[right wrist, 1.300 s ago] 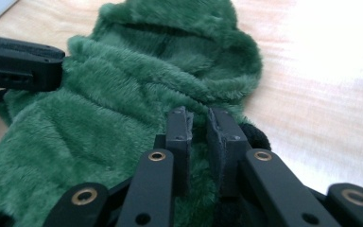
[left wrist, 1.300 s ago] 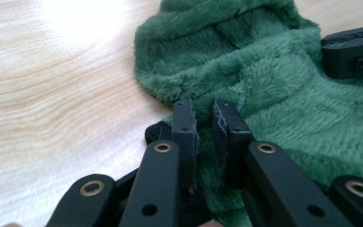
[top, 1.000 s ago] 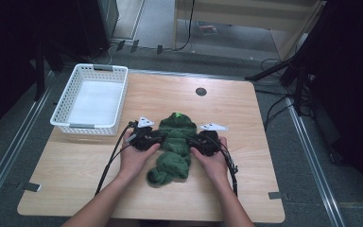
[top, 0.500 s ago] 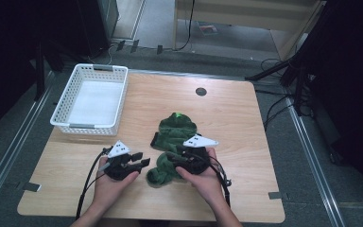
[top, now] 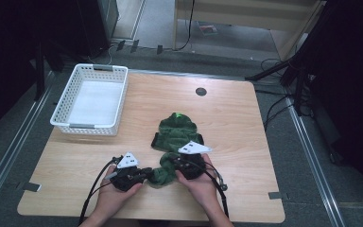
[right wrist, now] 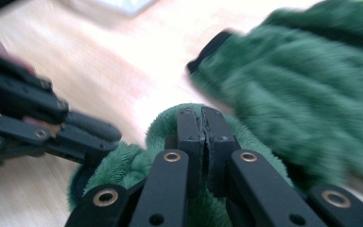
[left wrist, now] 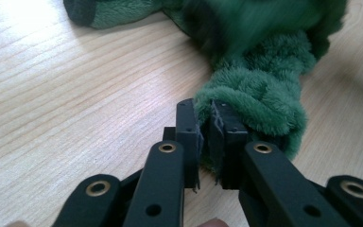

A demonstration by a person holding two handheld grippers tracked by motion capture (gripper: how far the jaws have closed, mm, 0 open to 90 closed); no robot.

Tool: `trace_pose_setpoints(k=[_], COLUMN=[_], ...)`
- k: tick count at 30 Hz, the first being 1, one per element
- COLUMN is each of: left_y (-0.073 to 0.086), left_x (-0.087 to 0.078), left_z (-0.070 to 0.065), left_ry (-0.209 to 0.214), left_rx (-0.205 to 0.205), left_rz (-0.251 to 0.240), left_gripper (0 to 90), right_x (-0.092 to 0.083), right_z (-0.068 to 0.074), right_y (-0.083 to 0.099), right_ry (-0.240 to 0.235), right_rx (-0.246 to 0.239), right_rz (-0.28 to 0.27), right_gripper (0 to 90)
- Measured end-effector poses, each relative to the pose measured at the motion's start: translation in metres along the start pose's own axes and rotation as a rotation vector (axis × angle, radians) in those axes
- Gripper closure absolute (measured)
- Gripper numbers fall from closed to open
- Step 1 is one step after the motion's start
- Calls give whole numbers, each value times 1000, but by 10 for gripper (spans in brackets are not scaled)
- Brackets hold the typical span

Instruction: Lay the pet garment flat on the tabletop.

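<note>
Both tools pinch the green garment's (top: 172, 142) near end, lower centre: left tool (top: 144, 175) beside right tool (top: 174, 166); garment runs up-frame.

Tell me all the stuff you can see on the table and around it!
fuzzy cloth: one, dark green, middle of the table, its near end bunched up between the two grippers
basket: one, white plastic, far left part of the table, with a white sheet in its bottom
table: one, light wood, with a small dark round hole near its far edge
cables: a few, black, on the grey floor at the right
left gripper: one, black, fingers just closed on the cloth's near end
right gripper: one, black, fingers just closed in the cloth
hands: two, one holding each gripper
</note>
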State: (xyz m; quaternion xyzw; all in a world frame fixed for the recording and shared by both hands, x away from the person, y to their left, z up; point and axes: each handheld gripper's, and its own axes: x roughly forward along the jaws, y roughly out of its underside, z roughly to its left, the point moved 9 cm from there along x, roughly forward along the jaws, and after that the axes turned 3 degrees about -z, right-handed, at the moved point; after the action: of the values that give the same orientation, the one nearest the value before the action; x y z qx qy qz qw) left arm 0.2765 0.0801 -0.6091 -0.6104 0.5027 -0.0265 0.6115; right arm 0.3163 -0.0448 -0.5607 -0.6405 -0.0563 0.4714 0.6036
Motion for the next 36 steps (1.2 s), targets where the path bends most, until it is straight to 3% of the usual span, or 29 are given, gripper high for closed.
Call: trace_pose_setpoints(k=[5, 8, 11, 14, 17, 19, 21, 23, 25, 27, 29, 31, 33, 35, 36], left_y=[0, 0, 0, -5, -13, -16, -17, -14, -11, -8, -4, -3, -4, -5, -4], left_x=[0, 0, 0, -4, -8, -9, -8, -4, 0, 4, 6, 6, 3, 1, 1], left_z=[1, 1, 1, 3, 5, 2, -5, -15, -19, -20, -20, -21, -21, -17, -13], left_ry=[8, 5, 5, 8, 12, 13, 28, 27, -6, -32, -44, -29, -25, -37, -42], left_rx=[-1, 0, -7, -32, -76, -91, -91, -68, -43, -23, -8, 4, 22, 17, 8], left_rz=[5, 5, 2, -31, -83, -94, -88, -61, -40, -14, 7, 8, 1, 2, 2], left_gripper=[838, 837, 826, 756, 646, 560, 482, 409, 340, 291, 374, 486, 646, 810, 848], right_x=[-46, -72, -91, -114, -130, -130, -119, -100, -88, -77, -72, -72, -74, -75, -76], right_z=[-27, -48, -68, -88, -97, -95, -89, -80, -73, -70, -70, -69, -70, -72, -72], right_y=[1, 17, 39, 53, 45, 38, 38, 46, 56, 66, 76, 78, 80, 83, 82], right_ry=[51, 105, 162, 228, 268, 261, 231, 194, 181, 196, 226, 235, 259, 271, 269], right_rx=[87, 155, 235, 307, 300, 273, 237, 201, 181, 162, 141, 138, 112, 99, 105], right_rz=[-120, -142, -119, -143, -213, -219, -178, -103, -42, 21, 70, 70, 86, 100, 99], right_gripper=[863, 830, 751, 667, 612, 575, 531, 496, 463, 454, 505, 583, 714, 847, 885])
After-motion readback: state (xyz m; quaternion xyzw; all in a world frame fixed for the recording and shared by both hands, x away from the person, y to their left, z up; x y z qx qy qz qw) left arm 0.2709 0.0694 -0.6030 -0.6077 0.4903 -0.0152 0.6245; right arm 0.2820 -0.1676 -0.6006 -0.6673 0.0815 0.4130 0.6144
